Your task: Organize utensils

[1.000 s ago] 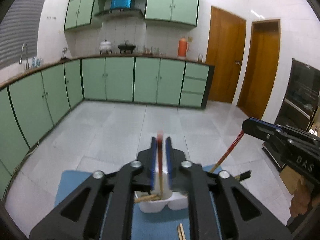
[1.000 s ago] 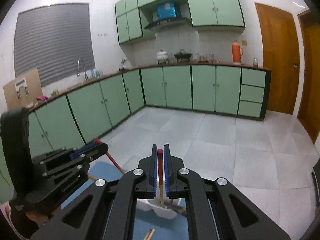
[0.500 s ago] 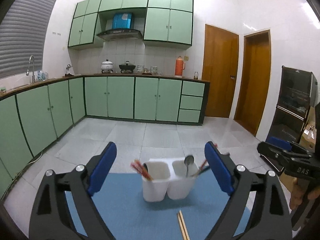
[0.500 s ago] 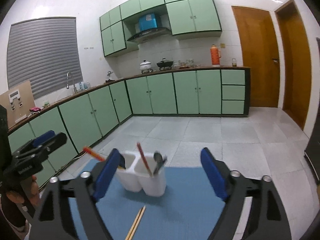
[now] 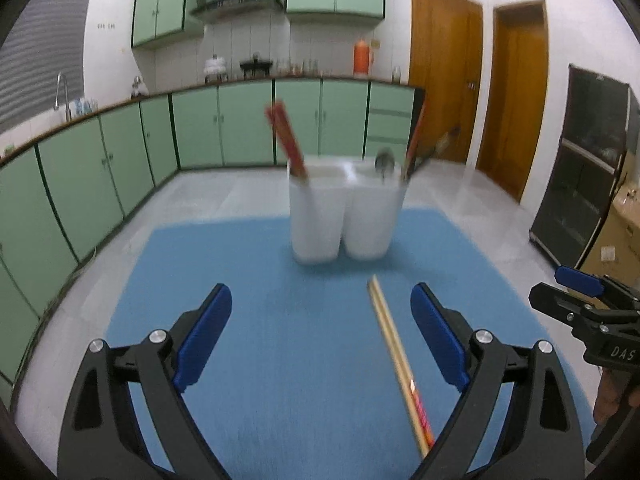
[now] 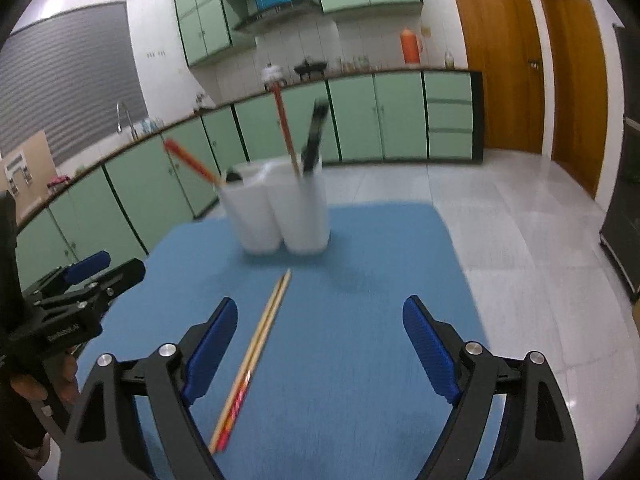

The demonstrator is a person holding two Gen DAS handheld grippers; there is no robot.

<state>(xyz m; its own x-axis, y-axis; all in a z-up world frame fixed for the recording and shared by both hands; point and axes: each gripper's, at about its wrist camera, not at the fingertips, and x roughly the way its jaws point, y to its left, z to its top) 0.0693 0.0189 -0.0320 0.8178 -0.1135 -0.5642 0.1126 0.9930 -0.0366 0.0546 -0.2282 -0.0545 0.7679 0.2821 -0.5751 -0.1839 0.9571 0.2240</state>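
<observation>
A white two-compartment holder stands at the far side of a blue mat. Red-ended chopsticks lean out of its left compartment, and a spoon and dark handles stick up from the right one. A loose pair of wooden chopsticks lies on the mat in front. My left gripper hangs open over the mat, with the pair lying below near its right finger. My right gripper is wide apart with its jaws closing; the pair lies under its left finger and no pad touches it.
The mat covers a low table with tiled floor beyond its edges. Green cabinets line the back and left walls. Two wooden doors and a black cabinet are at the right. Each gripper shows in the other's view, with a hand under it.
Both grippers went from shut on a red-ended chopstick above the holder to wide open. The chopsticks now stand in the holder. Both grippers have drawn back and down toward the mat.
</observation>
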